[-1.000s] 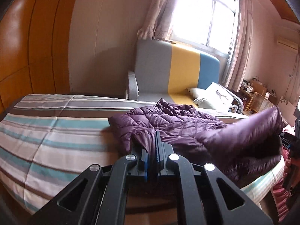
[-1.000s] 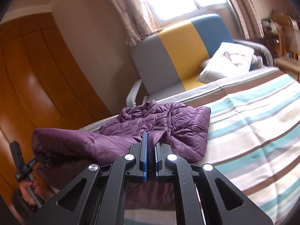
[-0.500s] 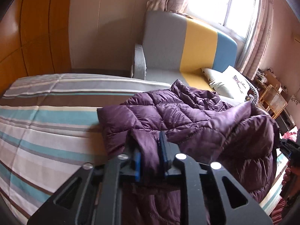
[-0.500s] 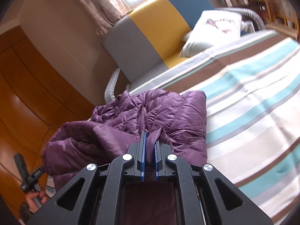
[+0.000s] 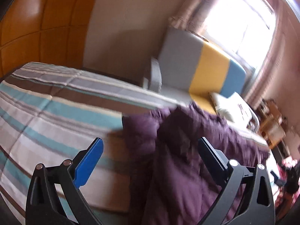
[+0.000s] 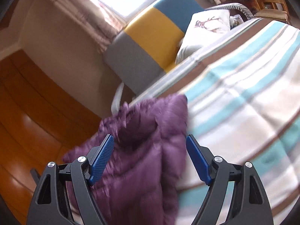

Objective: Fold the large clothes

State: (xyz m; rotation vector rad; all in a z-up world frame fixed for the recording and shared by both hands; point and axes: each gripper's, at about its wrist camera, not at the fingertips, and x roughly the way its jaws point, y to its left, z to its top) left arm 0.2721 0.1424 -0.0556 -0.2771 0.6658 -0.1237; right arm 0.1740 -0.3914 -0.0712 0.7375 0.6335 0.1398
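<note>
striped cotton bedspread (image 5: 46, 112) lying flat | puffy quilted purple jacket (image 6: 142, 150) lying crumpled on it | left gripper (image 5: 150, 150) jaws just opening wide, jacket between, unclamped | right gripper (image 6: 150, 146) likewise, ribbed blue pads (image 6: 102, 155) apart

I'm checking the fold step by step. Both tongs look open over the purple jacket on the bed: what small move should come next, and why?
Probably draw both tongs back clear of the purple jacket. The left tongs and right tongs have just been opening, the fabric lies loose between their blue pads, unpinched, and it rests on the striped bedspread. Backing off would show how the fold sits before any regrasp.
</note>
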